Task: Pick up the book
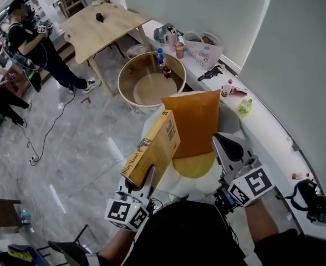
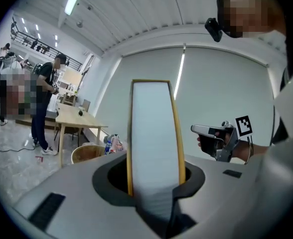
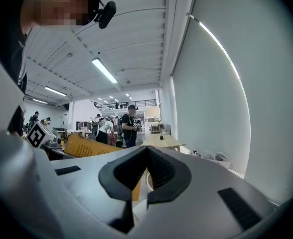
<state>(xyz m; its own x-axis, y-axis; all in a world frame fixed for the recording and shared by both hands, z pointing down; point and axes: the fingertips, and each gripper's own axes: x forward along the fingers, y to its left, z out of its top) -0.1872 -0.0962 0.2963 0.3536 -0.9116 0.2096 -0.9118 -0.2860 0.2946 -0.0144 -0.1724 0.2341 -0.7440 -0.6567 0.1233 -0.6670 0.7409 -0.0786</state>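
Left gripper [image 1: 146, 177], lower centre, was clamped on the yellow book's [image 1: 154, 146] bottom edge, holding it upright, apparently lifted; right gripper [image 1: 223, 144], closed and empty, stood alongside unneeded.

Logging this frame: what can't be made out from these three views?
1. Cover print on the book: in the head view it is too small and tilted to read, and the left gripper view shows only the page edge.
2. What supports the orange cushion: in the head view it is covered by the cushion, book and right gripper.
3. The small dark object on the wooden table: too small to identify.
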